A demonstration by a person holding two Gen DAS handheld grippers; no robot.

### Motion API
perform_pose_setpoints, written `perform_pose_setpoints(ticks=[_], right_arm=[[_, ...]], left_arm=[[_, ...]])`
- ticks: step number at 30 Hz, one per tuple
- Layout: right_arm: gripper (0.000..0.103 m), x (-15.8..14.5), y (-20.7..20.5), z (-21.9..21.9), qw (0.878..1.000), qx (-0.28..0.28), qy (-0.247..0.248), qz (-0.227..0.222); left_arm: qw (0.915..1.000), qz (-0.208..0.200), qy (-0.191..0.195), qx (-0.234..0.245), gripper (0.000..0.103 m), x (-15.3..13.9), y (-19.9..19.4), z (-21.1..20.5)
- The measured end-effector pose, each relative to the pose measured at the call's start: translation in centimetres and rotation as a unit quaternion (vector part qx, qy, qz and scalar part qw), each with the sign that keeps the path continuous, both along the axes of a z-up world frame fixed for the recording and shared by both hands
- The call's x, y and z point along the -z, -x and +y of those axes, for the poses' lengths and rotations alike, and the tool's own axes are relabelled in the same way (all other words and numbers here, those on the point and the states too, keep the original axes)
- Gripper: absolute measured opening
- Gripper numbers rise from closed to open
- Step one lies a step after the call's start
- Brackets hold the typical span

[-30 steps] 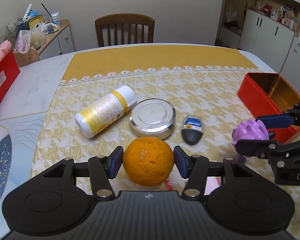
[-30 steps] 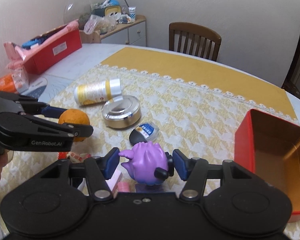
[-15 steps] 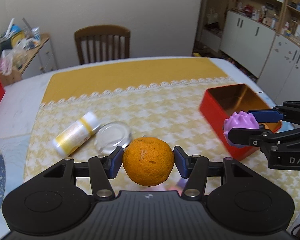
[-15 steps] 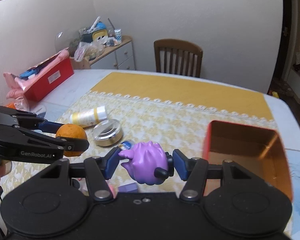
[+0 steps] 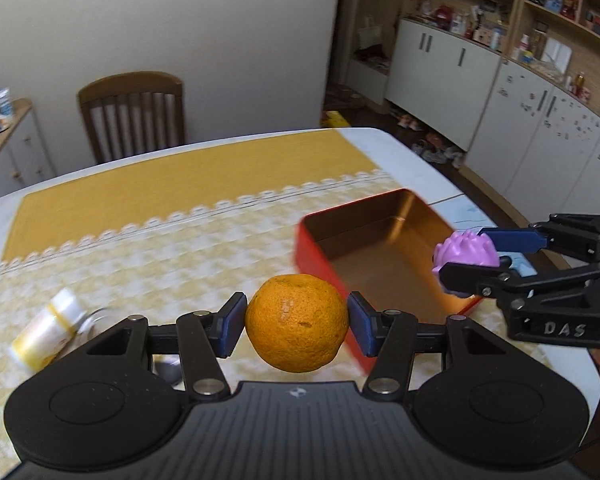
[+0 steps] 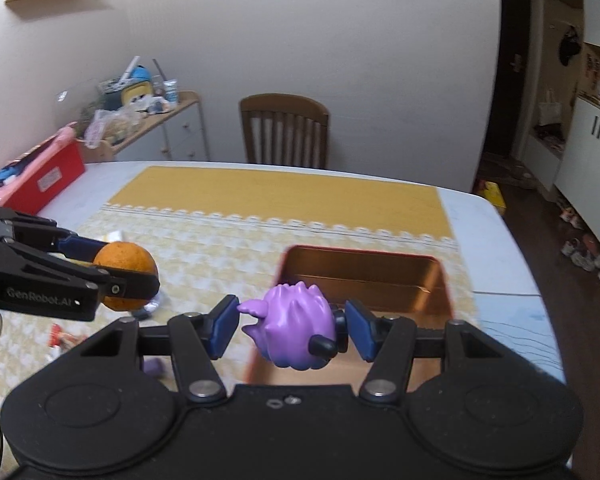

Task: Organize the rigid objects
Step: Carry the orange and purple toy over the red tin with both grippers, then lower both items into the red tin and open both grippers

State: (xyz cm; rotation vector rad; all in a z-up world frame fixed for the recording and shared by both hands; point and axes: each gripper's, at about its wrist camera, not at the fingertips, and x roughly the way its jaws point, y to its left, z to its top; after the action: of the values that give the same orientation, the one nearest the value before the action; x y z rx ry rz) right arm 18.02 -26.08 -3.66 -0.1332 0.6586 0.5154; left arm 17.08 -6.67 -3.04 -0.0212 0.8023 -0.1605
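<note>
Yellow cloth [image 5: 148, 256] covers most of a white table [image 6: 496, 240], with a wooden chair [image 6: 284, 128] at 12 o'clock beyond the far edge and white cabinets [image 5: 540, 120] at 2 o'clock in the left wrist view.

Left gripper [image 5: 297, 322] is clamped on an orange [image 5: 297, 328], both blue pads pressed to its sides, and the fruit hangs clear of the cloth. In the right wrist view the same gripper [image 6: 128, 276] shows at 9 o'clock with the orange [image 6: 122, 264] between its fingers.

Right gripper [image 6: 291, 327] is closed on a purple toy [image 6: 294, 326], a spiky figure with a black nub at its lower right; the pads bear on its sides. From the left wrist view that gripper [image 5: 472, 256] comes in at 3 o'clock, holding the toy [image 5: 462, 250] over the near right rim of the tin.

Red tin [image 5: 320, 260], open and copper-coloured inside, sits on the cloth at 1 o'clock from the orange. In the right wrist view the tin [image 6: 364, 256] lies straight ahead, just behind and below the toy.

At 9 o'clock in the left wrist view a white and yellow bottle [image 5: 48, 332] lies on its side, blurred, with a round metal can [image 5: 96, 316] just beside it, mostly hidden by the gripper.
</note>
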Motion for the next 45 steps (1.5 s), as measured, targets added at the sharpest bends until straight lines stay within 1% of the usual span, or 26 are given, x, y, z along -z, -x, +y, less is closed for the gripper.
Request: perform_pose_setpoints(ticks=[5, 12, 18, 25, 28, 32, 37, 41, 45], right_arm=[[0.058, 0.9, -1.1, -2.3, 1.000, 0.015, 0.006, 0.003], [0.058, 2.5, -2.4, -3.6, 1.000, 0.016, 0.020, 0.006], [0.058, 3.9, -3.7, -3.8, 0.999, 0.000, 0.038, 0.009], [0.057, 5.4, -5.6, -3.0, 0.998, -0.026, 0.061, 0.019], [0.057, 5.9, -5.8, -2.5, 0.996, -0.042, 0.073, 0.015], [0.057, 6.6, -6.1, -2.3, 0.995, -0.052, 0.081, 0.021], [0.057, 7.3, -6.3, -2.5, 0.994, -0.055, 0.084, 0.034], [0.058, 7.8, -6.4, -2.5, 0.994, -0.055, 0.087, 0.047], [0.058, 7.9, -6.5, -2.5, 0.994, -0.054, 0.083, 0.051]], left_arm=[[0.9998, 0.010, 0.010, 0.015, 0.054, 0.6, -2.7, -3.0], [0.9994, 0.026, 0.019, 0.010, 0.054, 2.1, -6.6, -5.8], [0.9992, 0.036, 0.016, 0.007, 0.054, 3.7, -9.8, -7.9], [0.9983, 0.057, 0.010, 0.009, 0.054, 6.1, -12.8, -10.0], [0.9979, 0.063, 0.007, 0.010, 0.054, 6.9, -13.7, -10.7], [0.9975, 0.070, 0.006, 0.012, 0.054, 7.9, -14.6, -11.4], [0.9969, 0.078, 0.009, 0.010, 0.054, 9.0, -15.1, -11.9], [0.9962, 0.087, 0.004, 0.009, 0.054, 9.7, -15.2, -12.1], [0.9964, 0.085, 0.008, 0.005, 0.054, 9.9, -15.2, -12.0]])
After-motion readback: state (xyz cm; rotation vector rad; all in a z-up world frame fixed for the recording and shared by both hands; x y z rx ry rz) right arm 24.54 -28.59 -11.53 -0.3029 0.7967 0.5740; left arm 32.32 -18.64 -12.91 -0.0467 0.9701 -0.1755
